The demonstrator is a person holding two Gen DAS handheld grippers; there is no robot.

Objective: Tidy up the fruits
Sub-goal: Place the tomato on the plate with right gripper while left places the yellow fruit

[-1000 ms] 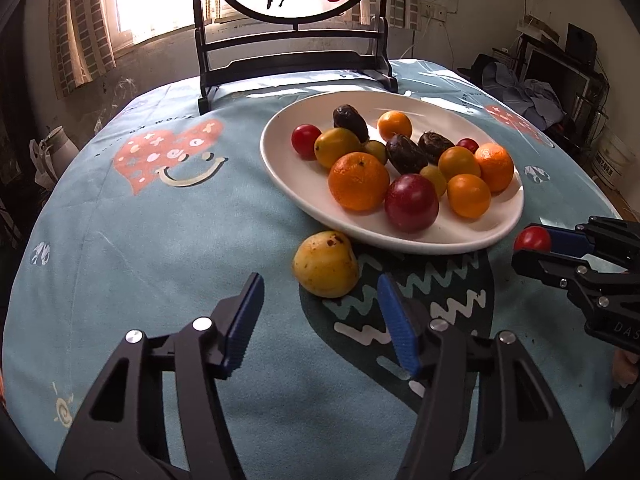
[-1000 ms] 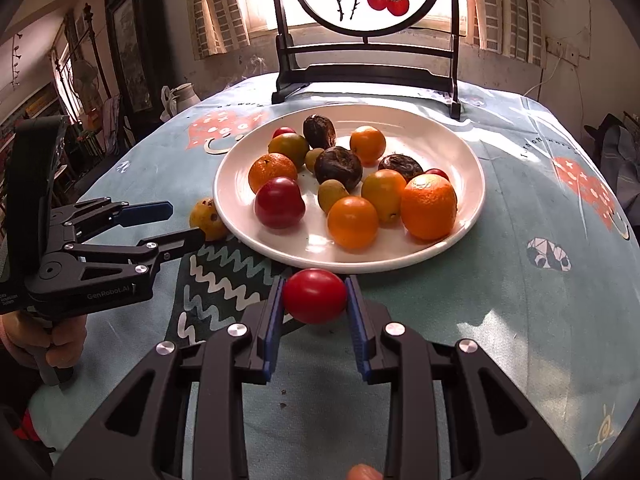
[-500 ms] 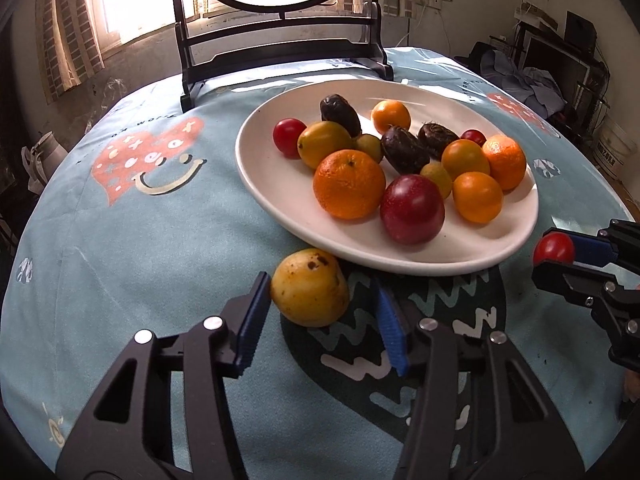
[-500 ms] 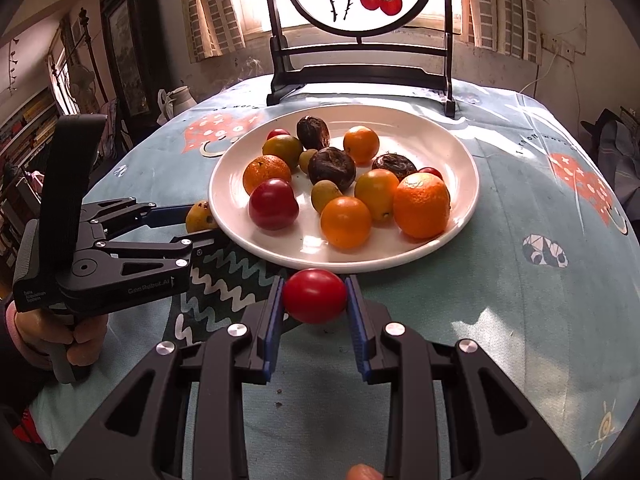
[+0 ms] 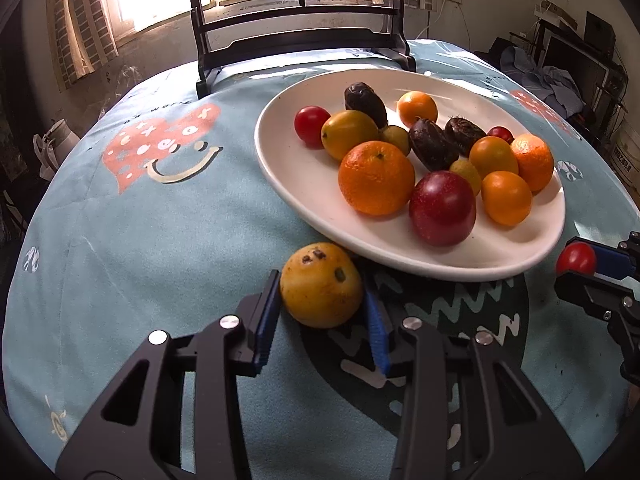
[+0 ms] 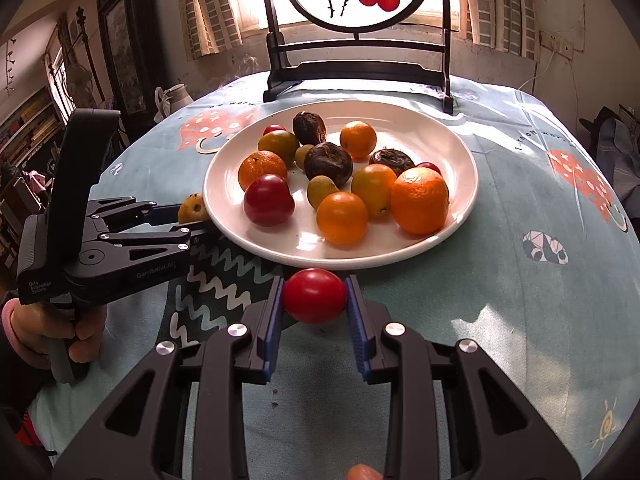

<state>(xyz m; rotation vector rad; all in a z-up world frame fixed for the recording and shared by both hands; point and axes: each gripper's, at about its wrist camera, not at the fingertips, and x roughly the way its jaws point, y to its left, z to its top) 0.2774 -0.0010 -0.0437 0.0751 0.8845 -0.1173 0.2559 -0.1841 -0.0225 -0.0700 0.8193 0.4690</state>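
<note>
A yellow spotted fruit (image 5: 321, 285) lies on the blue tablecloth just in front of the white plate (image 5: 296, 184). My left gripper (image 5: 322, 316) has closed around it, both blue pads touching its sides. It also shows in the right wrist view (image 6: 193, 209) between the left gripper's fingers (image 6: 160, 224). My right gripper (image 6: 314, 312) is shut on a red tomato (image 6: 315, 296) and holds it before the plate's near rim (image 6: 340, 262). The tomato also shows in the left wrist view (image 5: 576, 258). The plate holds several oranges, a red plum, dark fruits and small tomatoes.
A black wooden stand with a round painted screen (image 6: 356, 60) stands behind the plate. The round table (image 5: 120, 240) drops off at its edges. A white jug (image 6: 174, 96) sits off the table at far left.
My left gripper moved forward to the yellow fruit and closed its fingers onto it. My right gripper stayed shut on the tomato, nearly still.
</note>
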